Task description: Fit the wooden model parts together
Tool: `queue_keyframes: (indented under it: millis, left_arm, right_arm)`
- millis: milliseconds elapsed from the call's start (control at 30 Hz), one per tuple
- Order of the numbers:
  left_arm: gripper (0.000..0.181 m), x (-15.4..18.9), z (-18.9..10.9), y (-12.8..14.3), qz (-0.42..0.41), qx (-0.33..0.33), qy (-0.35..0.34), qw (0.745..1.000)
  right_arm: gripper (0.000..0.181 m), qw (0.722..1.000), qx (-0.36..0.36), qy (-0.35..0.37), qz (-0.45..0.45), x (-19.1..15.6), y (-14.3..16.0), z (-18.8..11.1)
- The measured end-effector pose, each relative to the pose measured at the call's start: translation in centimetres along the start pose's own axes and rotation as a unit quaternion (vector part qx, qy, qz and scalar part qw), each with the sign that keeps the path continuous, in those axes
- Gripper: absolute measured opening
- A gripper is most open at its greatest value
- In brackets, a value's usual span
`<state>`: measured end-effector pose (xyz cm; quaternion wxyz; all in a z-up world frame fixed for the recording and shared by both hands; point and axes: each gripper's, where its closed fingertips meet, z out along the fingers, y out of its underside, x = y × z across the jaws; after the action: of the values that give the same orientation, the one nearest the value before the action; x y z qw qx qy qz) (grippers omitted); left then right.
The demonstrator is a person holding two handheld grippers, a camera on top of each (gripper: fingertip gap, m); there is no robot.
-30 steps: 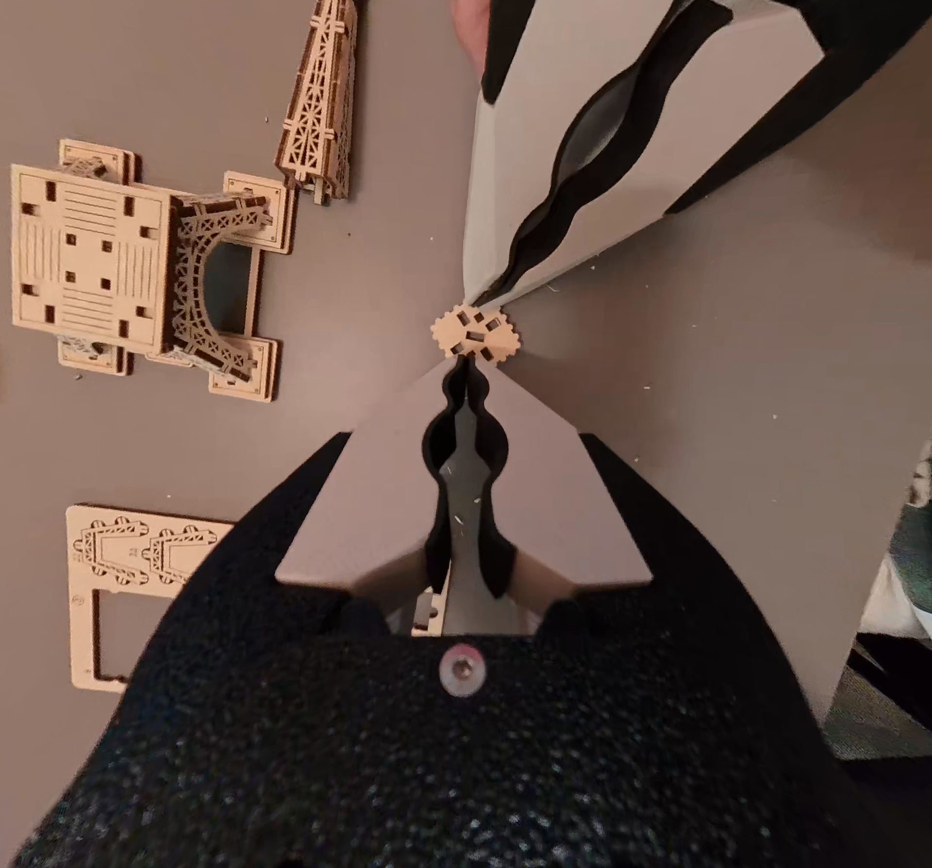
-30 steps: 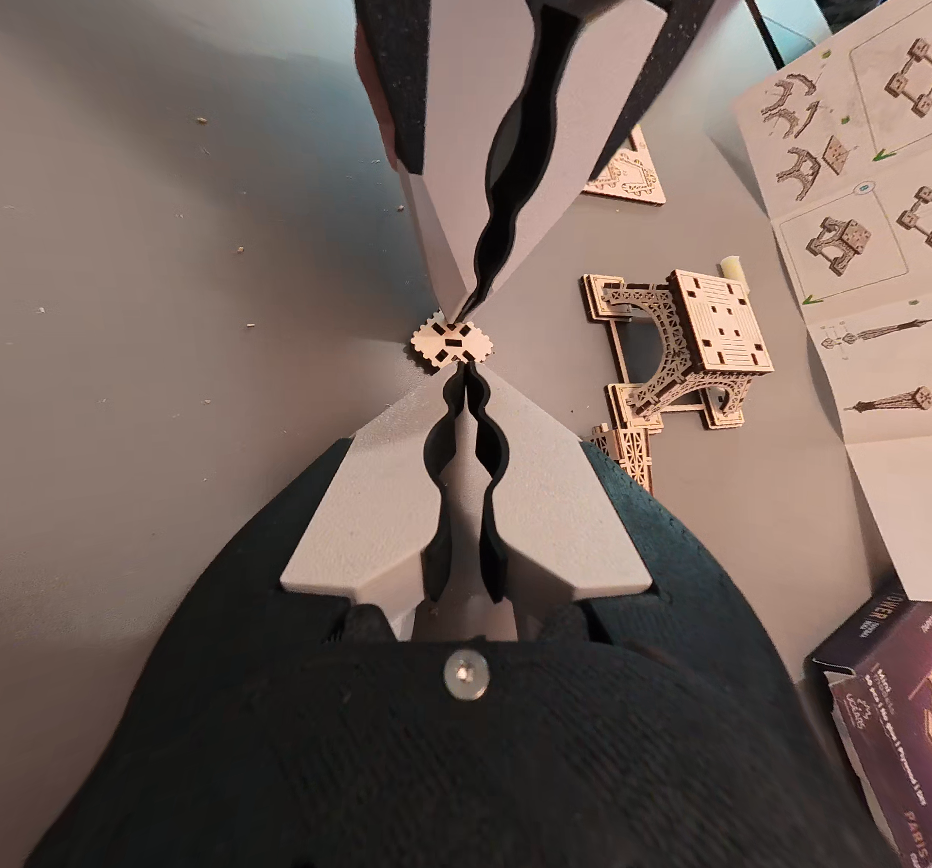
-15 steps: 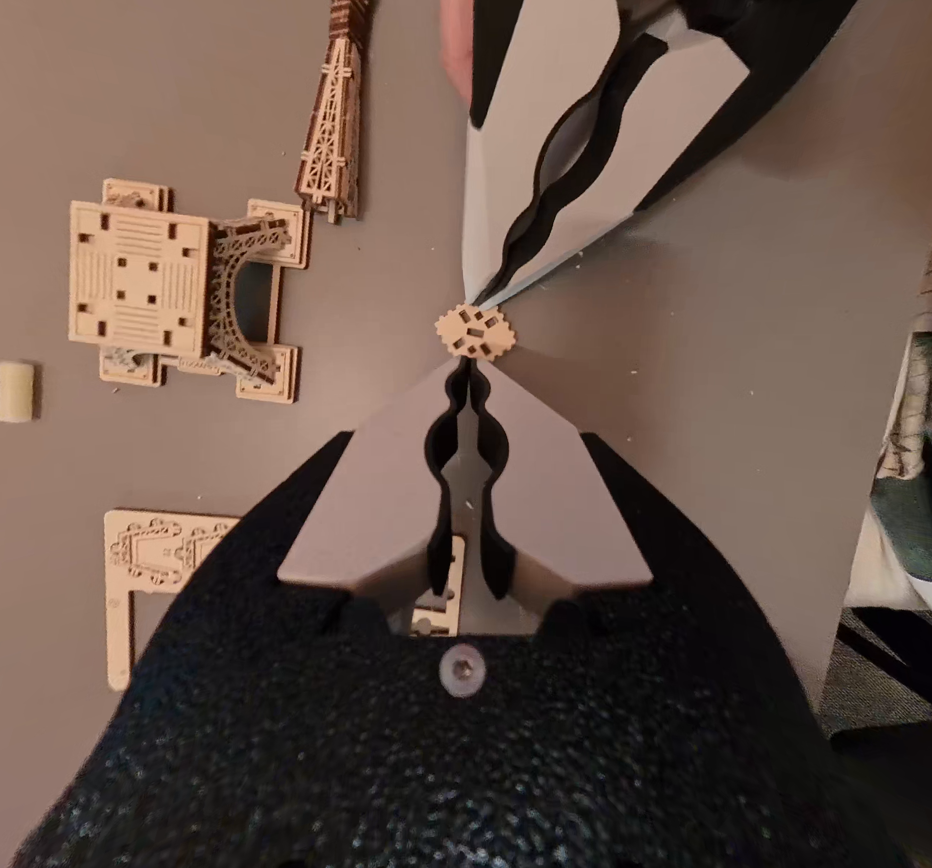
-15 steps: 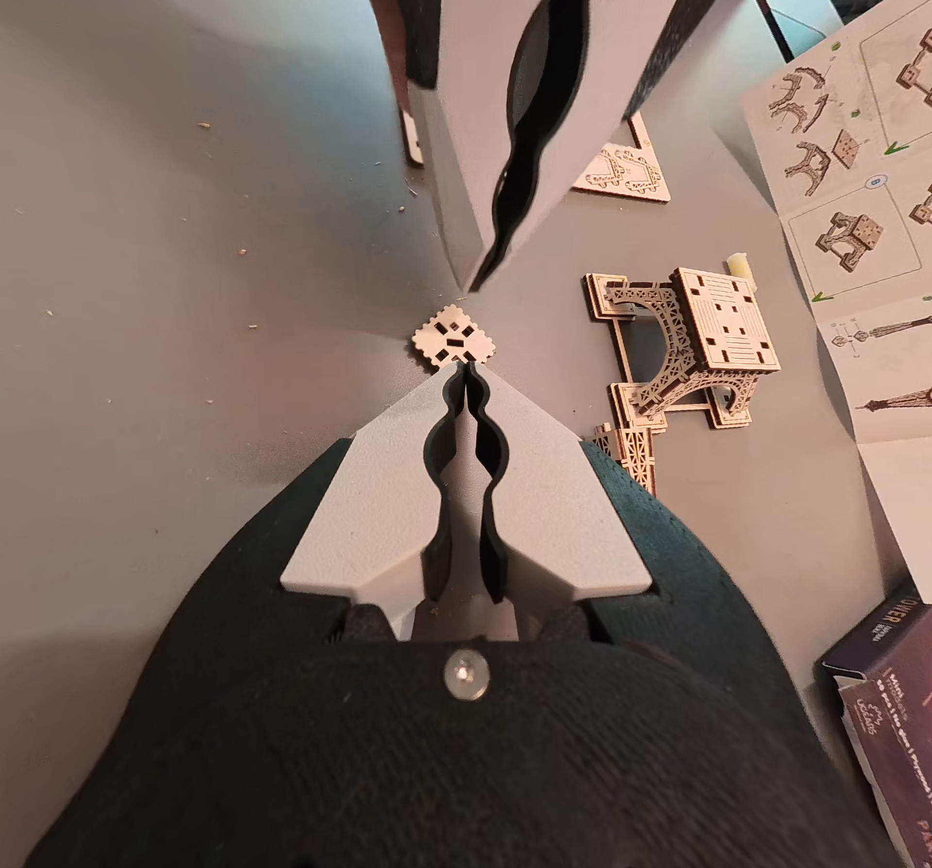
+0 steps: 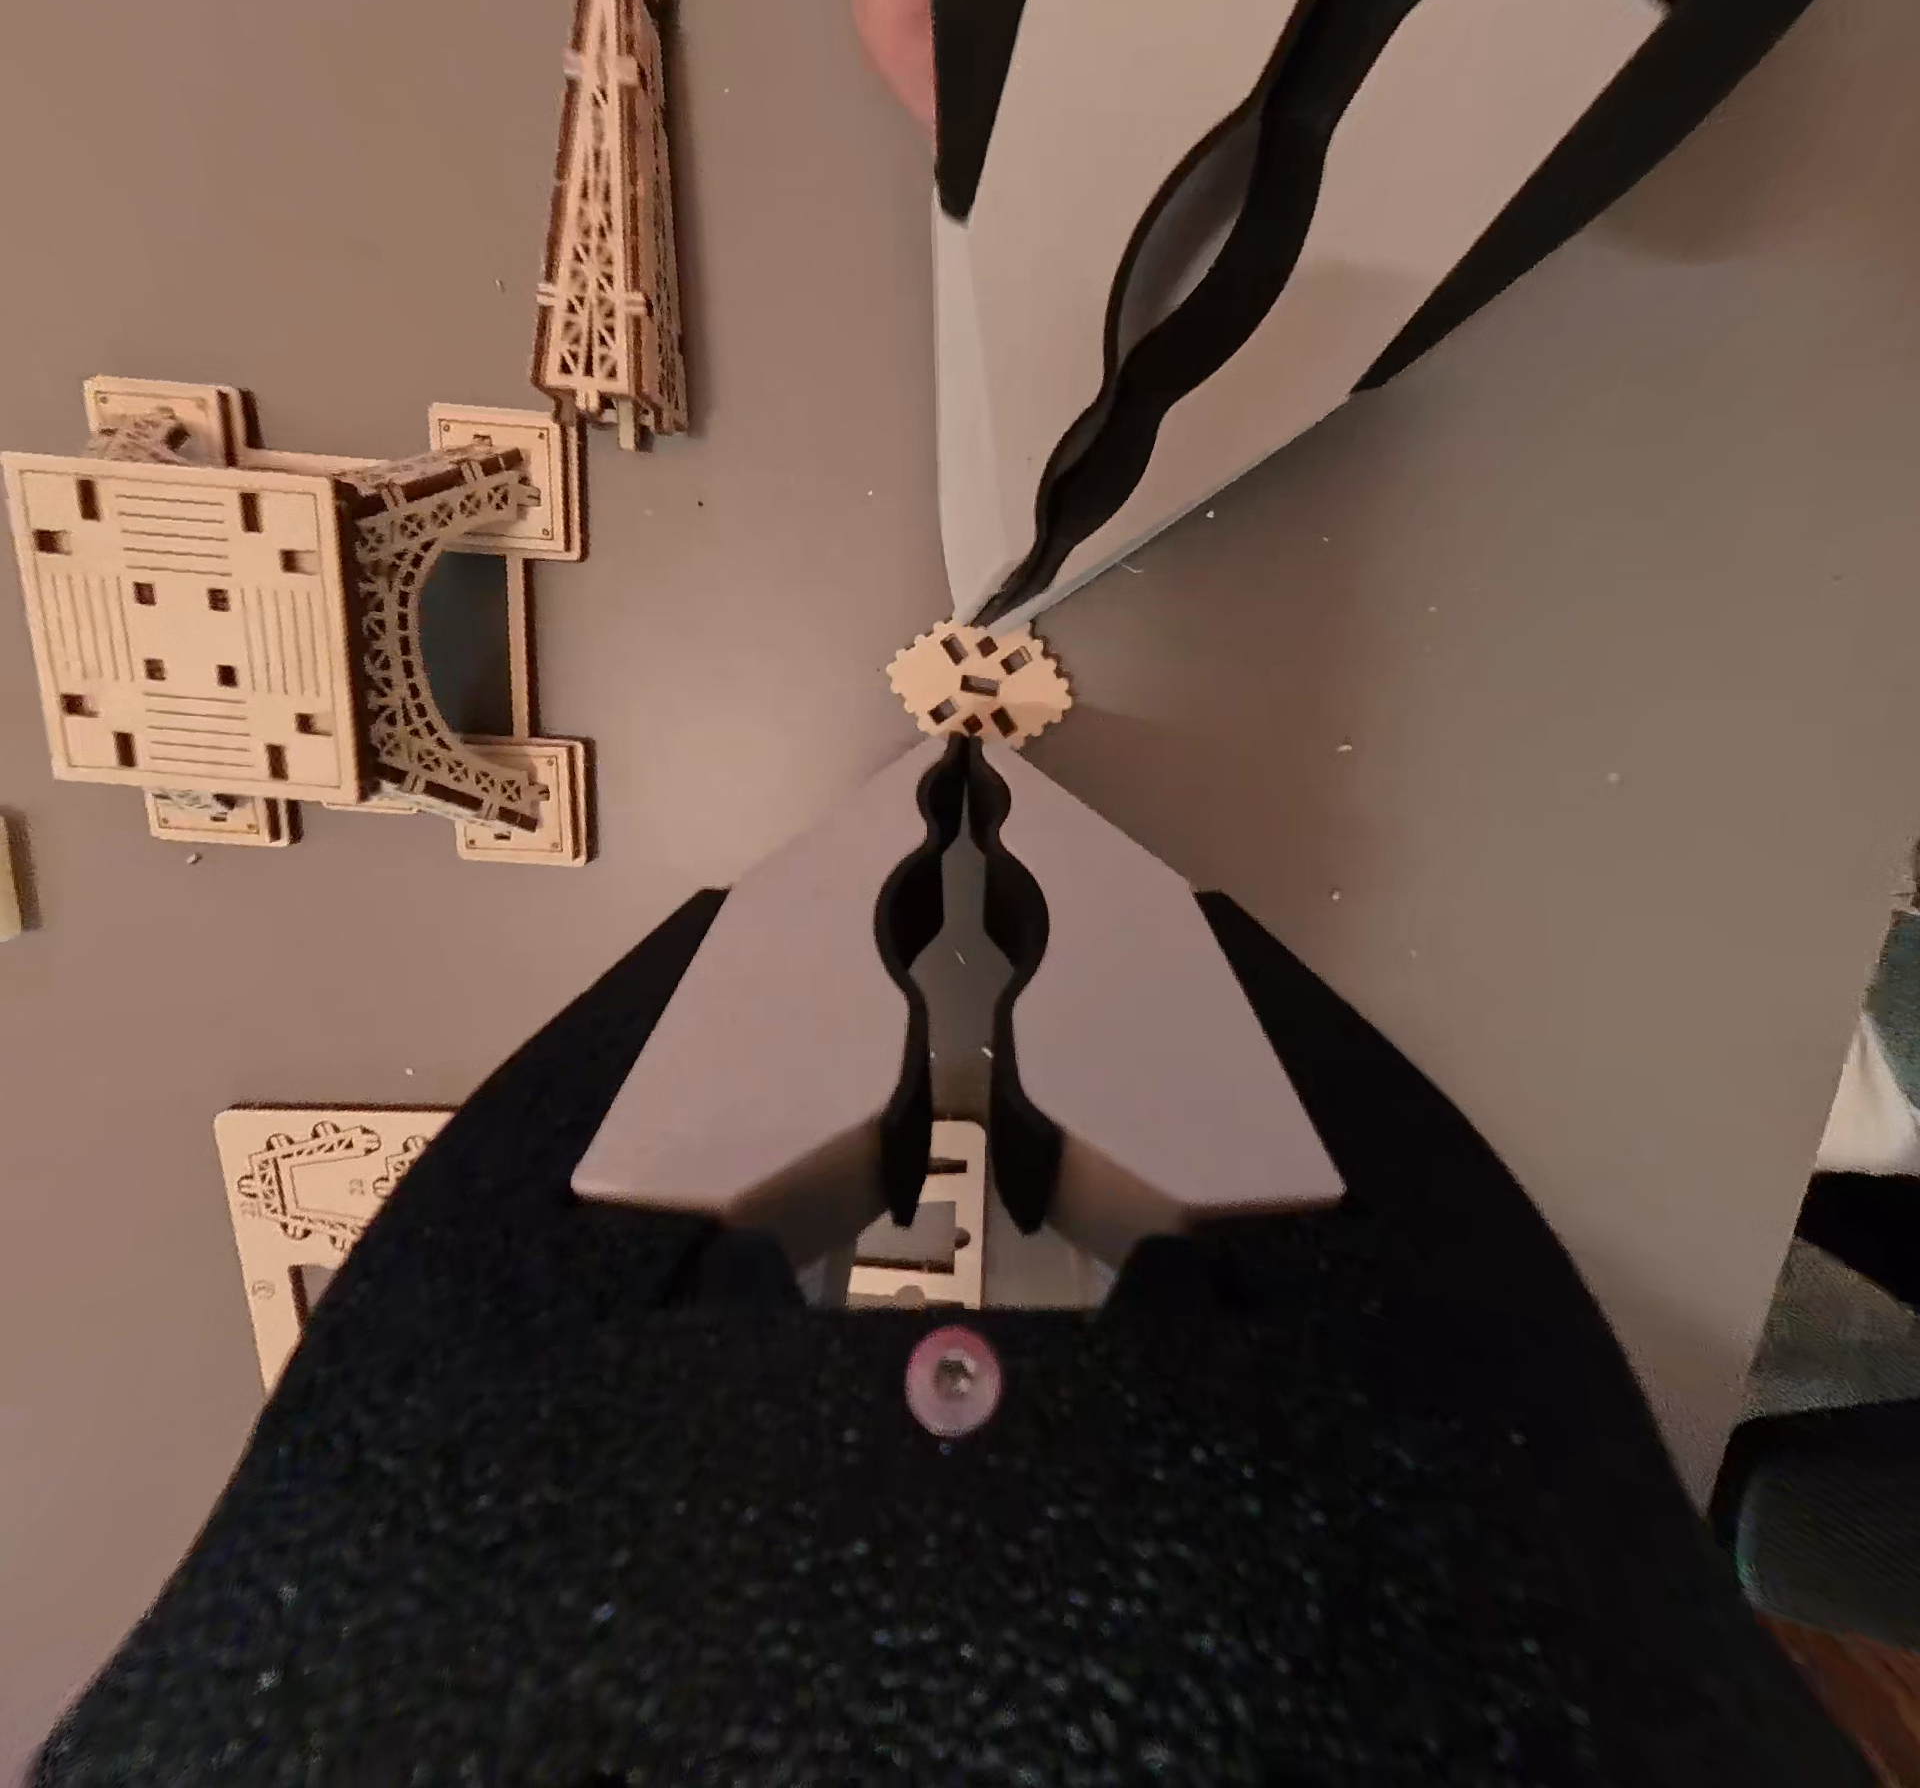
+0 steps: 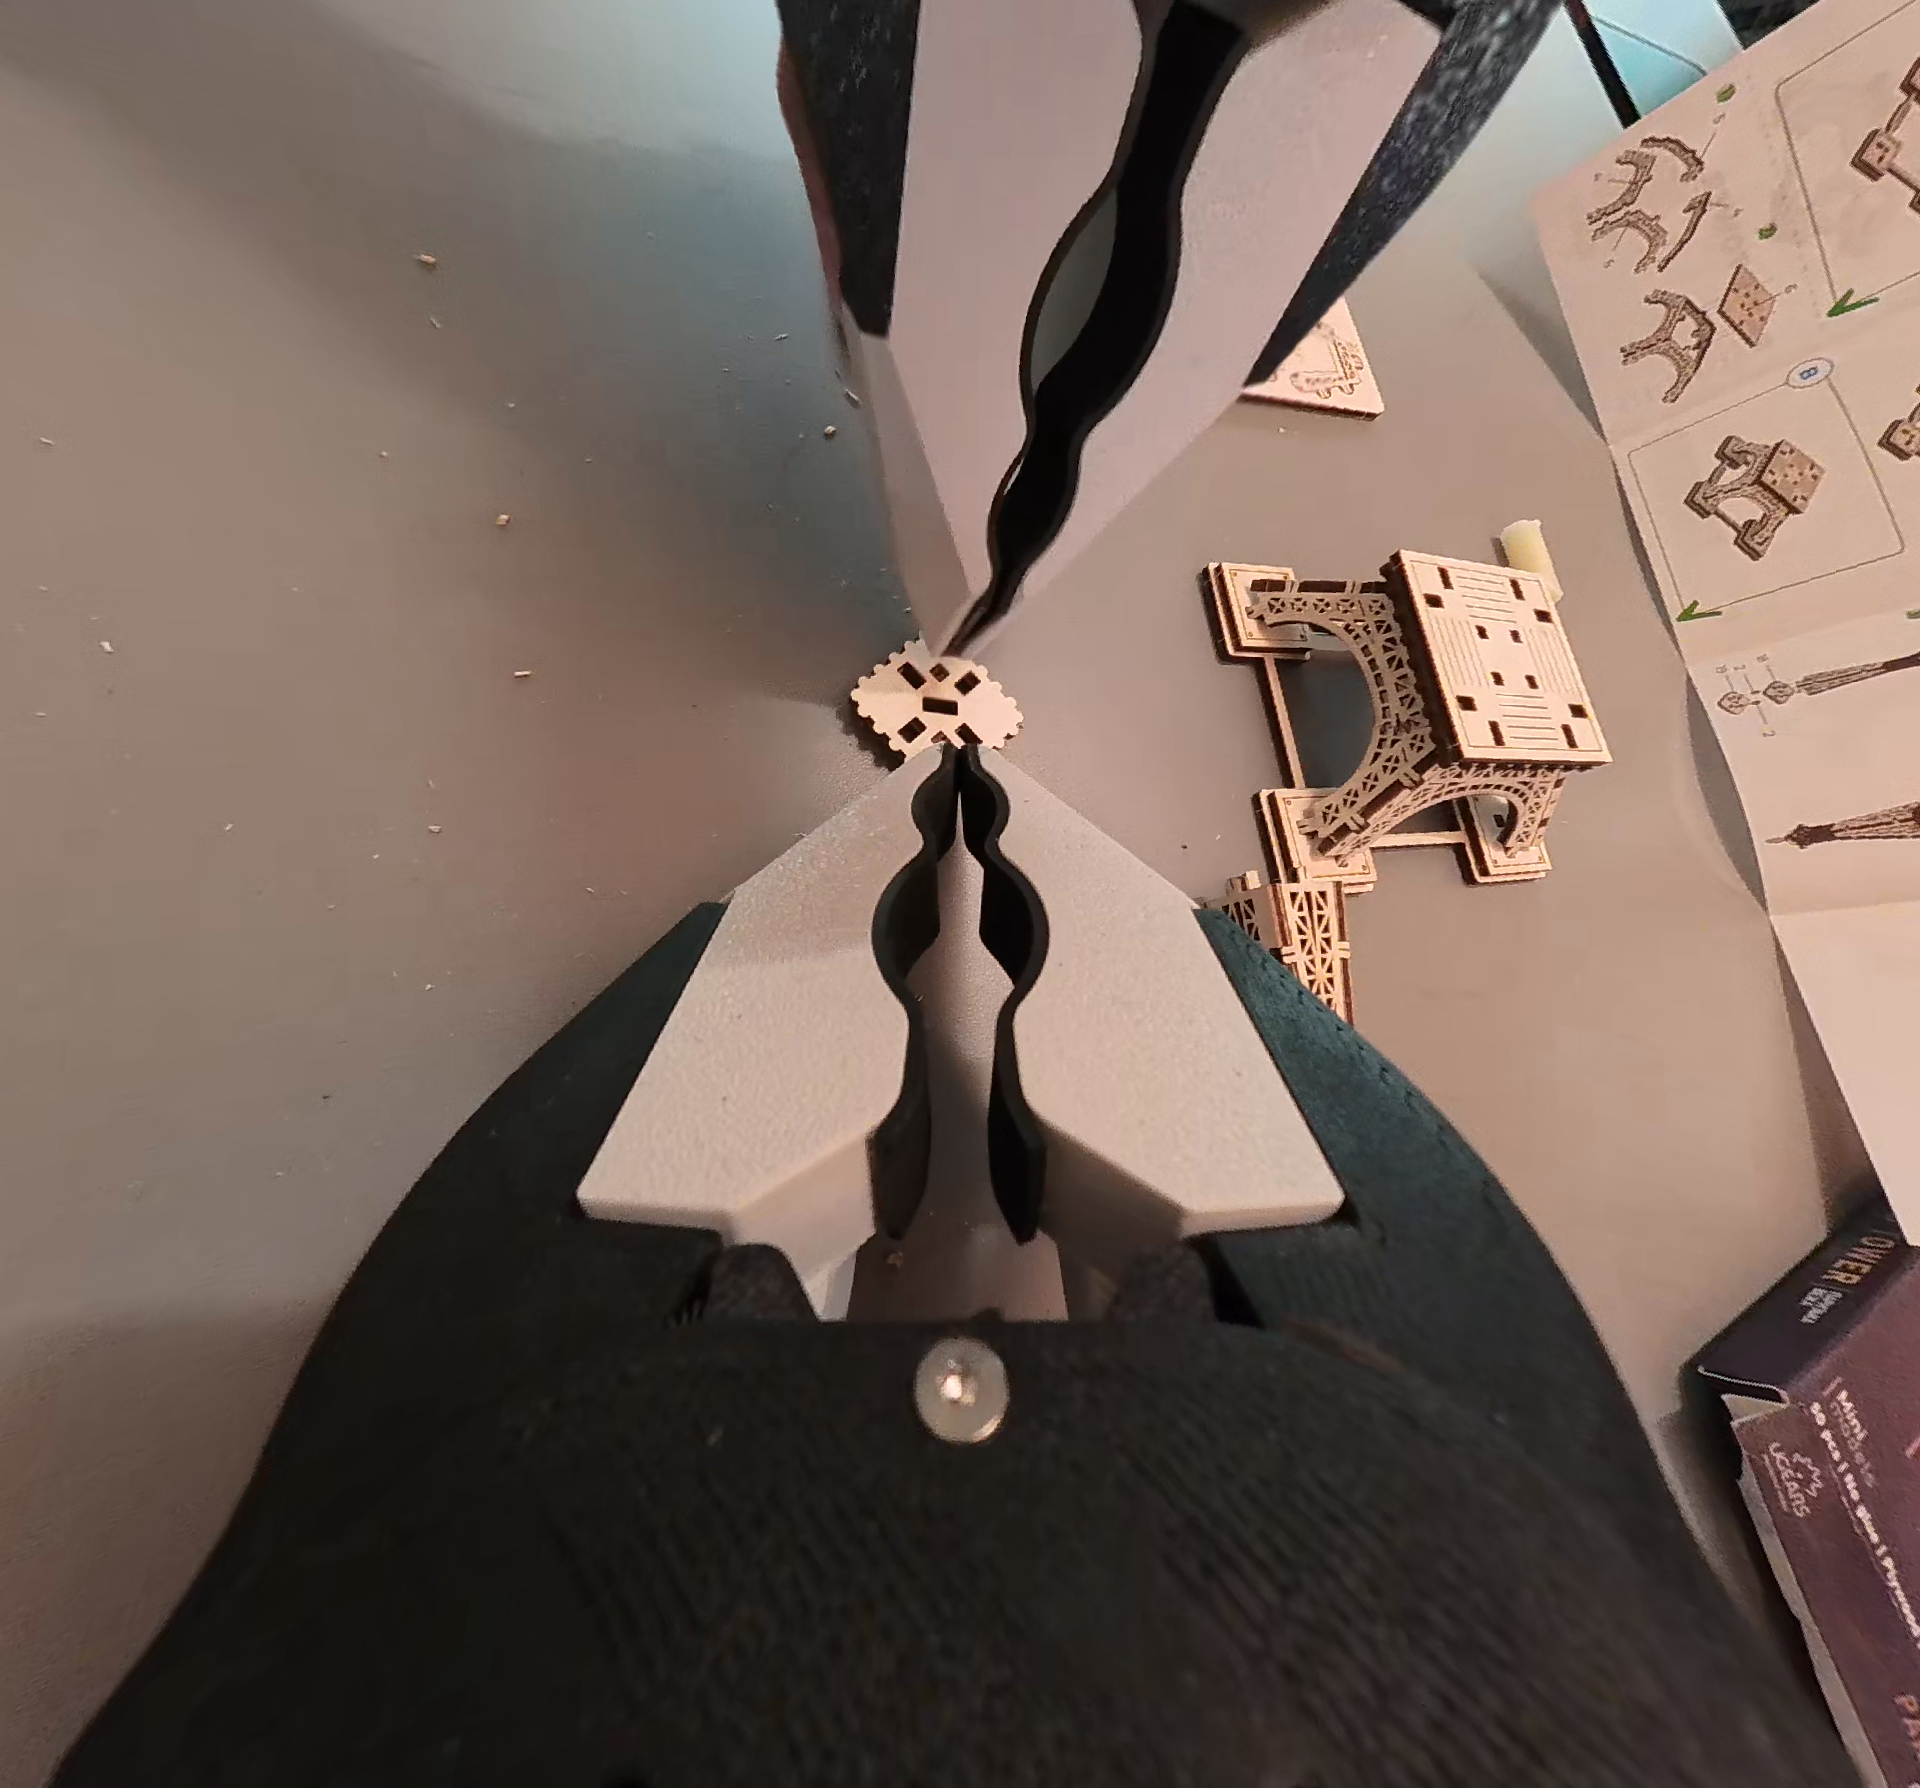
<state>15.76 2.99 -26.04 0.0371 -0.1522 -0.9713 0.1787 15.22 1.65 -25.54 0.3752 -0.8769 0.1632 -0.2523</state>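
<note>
Both tongs pinch the small wooden plate [image 5: 979, 678] from opposite edges: left tongs [image 5: 964, 746], right tongs [image 6: 956, 749]. The spire [image 5: 608, 211] runs off-frame.

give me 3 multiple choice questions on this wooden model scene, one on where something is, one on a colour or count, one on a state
1. In the left wrist view, where does the arched tower base lie relative to the small notched plate?
A left
B right
C beneath it

2. How many grippers meet the plate?
A none
B one
C two

3. How is the tapered tower section placed?
A upright
B lying flat
C held aloft

Answers:
1 A, the base is near the left edge.
2 C, the left gripper and right gripper pinch opposite edges.
3 B, it rests lengthwise on the table.
</note>
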Motion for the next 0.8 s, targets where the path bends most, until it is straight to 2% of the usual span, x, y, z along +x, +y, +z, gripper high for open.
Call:
queue_keyframes:
  millis: [167,333,500,600,800]
  left_arm:
    - [0.0,0.01,0.1,0.1,-0.006,-0.016,0.01,1.0]
    - [0.0,0.0,0.11,0.09,-0.041,0.007,0.038,0.998]
    - [0.0,0.0,0.14,0.05,-0.016,-0.038,0.008,0.999]
    - [0.0,-0.01,0.11,0.06,-0.028,-0.016,0.012,0.999]
    - [0.0,-0.03,0.01,0.02,-0.004,-0.007,-0.059,0.998]
  right_arm:
    - [0.0,1.0,0.0,-0.002,0.002,-0.02,-0.01,-0.01]
    - [0.0,1.0,0.0,-0.009,0.011,-0.06,0.01,0.0]
    - [0.0,0.999,-0.001,-0.025,0.03,-0.1,0.05,0.01]
    - [0.0,1.0,-0.001,-0.009,0.012,-0.06,0.03,-0.01]
    - [0.0,1.0,-0.001,0.006,-0.001,-0.04,-0.04,-0.01]
